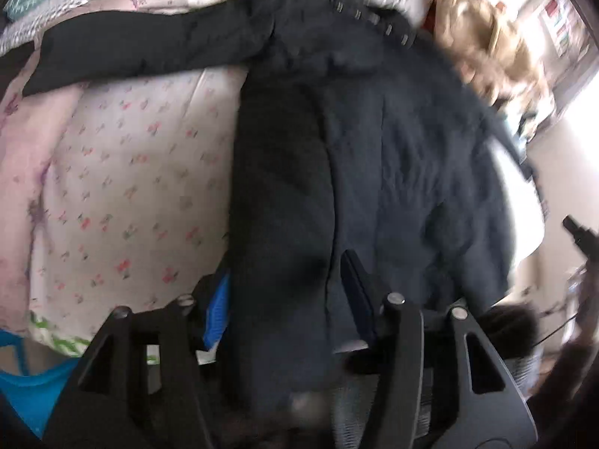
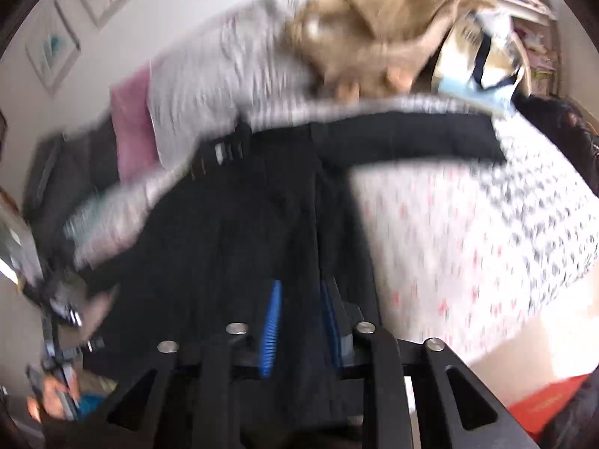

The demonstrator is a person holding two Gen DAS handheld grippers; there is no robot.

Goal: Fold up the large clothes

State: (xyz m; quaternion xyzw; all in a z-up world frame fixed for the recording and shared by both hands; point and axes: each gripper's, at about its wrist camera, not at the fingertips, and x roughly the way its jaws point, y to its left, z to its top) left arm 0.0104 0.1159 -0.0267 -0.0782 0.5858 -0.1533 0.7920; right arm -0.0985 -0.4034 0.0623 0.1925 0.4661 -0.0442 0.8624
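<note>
Though blurred: 1 dark coat (image 1: 393, 142), 2 grippers (image 1: 288, 288) (image 2: 299, 299).

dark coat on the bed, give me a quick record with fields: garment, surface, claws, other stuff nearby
garment: dark coat, spread out, one sleeve stretched sideways
surface: bed with floral sheet
left claw: dark fabric between its fingers, grip unclear
right claw: dark fabric between its blue pads, grip unclear
nearby: tan furry item beyond the collar, grey pillow
image: motion blurred
</note>
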